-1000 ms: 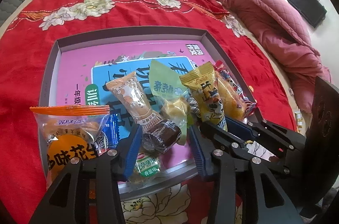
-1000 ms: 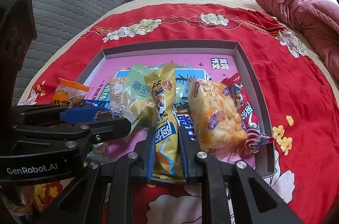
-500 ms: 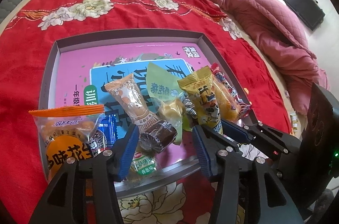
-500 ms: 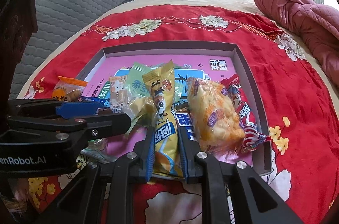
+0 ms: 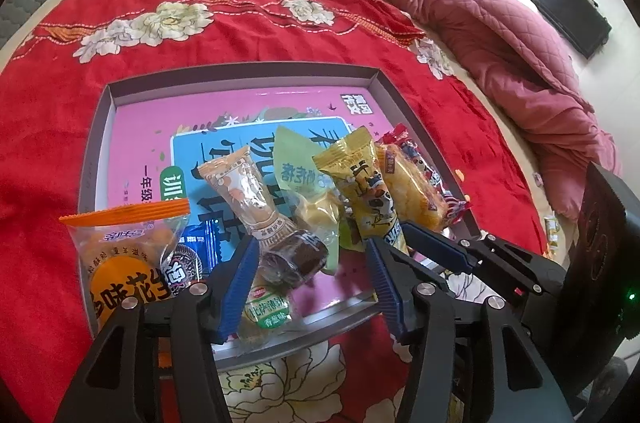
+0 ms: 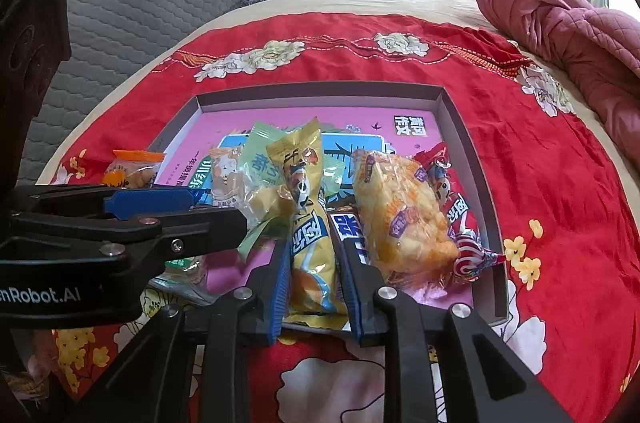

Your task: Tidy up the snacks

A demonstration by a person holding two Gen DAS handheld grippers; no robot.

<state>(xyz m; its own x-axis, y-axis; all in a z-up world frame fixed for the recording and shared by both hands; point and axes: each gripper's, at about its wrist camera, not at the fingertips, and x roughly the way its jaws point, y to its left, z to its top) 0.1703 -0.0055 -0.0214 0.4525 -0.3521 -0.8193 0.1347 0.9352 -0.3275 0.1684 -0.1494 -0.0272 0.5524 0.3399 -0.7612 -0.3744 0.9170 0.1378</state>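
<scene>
On the red flowered bedspread point(image 5: 248, 35) a shallow grey tray point(image 5: 96, 159) is lying with a pink and blue workbook point(image 5: 224, 111) covering its floor, and a row of snack packets is sitting along the tray's near edge. Over that edge the left gripper point(image 5: 312, 277) is pointing down with its jaws standing well apart, having just been opening; a clear-wrapped brown chocolate cake point(image 5: 290, 257) is lying between the blue pads point(image 5: 236, 283), nearer the left pad, though contact cannot be made out. Just beside it, toward the tray's right wall, the right gripper point(image 6: 314, 267) is sitting with its jaws nearly together and just starting to part, the yellow cartoon snack packet point(image 6: 308, 207) lying between its pads point(image 6: 280, 287); whether they are pressing it cannot be told. At the tray's near left corner an orange-topped bag of round snacks point(image 5: 120, 255) is resting, and a pale green packet point(image 5: 300, 167) is lying between the cake and the yellow packet. Against the tray's right wall a clear bag of puffed corn snacks point(image 6: 400, 219) is lying over a red wrapped candy point(image 6: 472, 255).
</scene>
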